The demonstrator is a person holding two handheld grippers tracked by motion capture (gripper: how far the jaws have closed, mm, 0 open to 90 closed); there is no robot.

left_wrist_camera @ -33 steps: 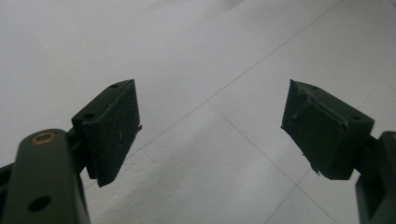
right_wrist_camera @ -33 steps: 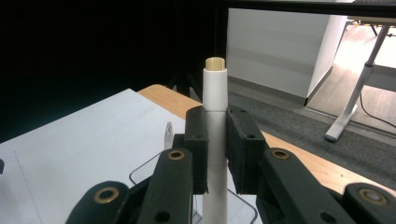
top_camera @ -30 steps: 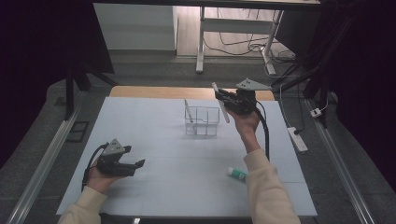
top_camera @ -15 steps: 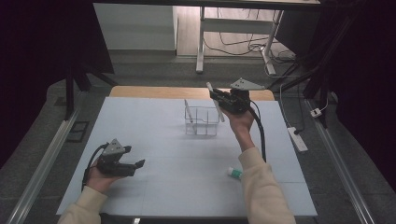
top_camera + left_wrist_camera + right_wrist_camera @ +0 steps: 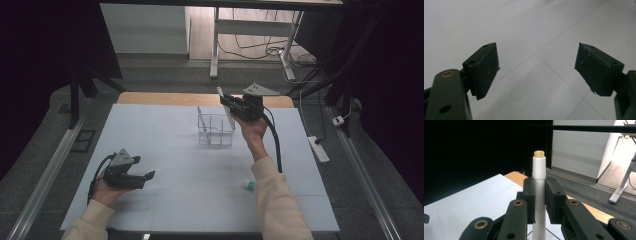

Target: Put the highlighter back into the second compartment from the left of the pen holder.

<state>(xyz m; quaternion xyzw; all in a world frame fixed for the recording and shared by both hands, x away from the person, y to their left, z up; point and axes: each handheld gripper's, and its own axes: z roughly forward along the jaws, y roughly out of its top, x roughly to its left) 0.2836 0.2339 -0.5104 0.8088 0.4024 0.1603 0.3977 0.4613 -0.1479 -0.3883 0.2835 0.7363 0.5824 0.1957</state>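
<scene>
Since a second ago, the right gripper [image 5: 226, 102] has moved left and a little nearer, so the white stick [image 5: 226, 111] it carries now hangs over the right side of the clear box [image 5: 216, 131]. The left gripper [image 5: 145, 176] has stayed where it was, near the left edge of the white mat [image 5: 165, 205].

The right gripper pinches the white stick tight between its two black jaws. In the right gripper view the white stick [image 5: 539, 195] stands straight up between them. It is held high above the table, probably so its low end can slide down into the clear box. Another thin stick [image 5: 201, 120] already leans inside the box at its left side.

The left gripper [image 5: 537, 72] has its jaws spread wide with nothing between them. It rests low over the bare mat, likely just waiting out of the way.

The white stick is long, thin and round, like a pen or a tube. Its body is plain white, with a small tan tip on top. A faint ring runs around it just above the jaws.

A small white tube with a green end [image 5: 248, 184] lies on the mat near the right arm.
</scene>
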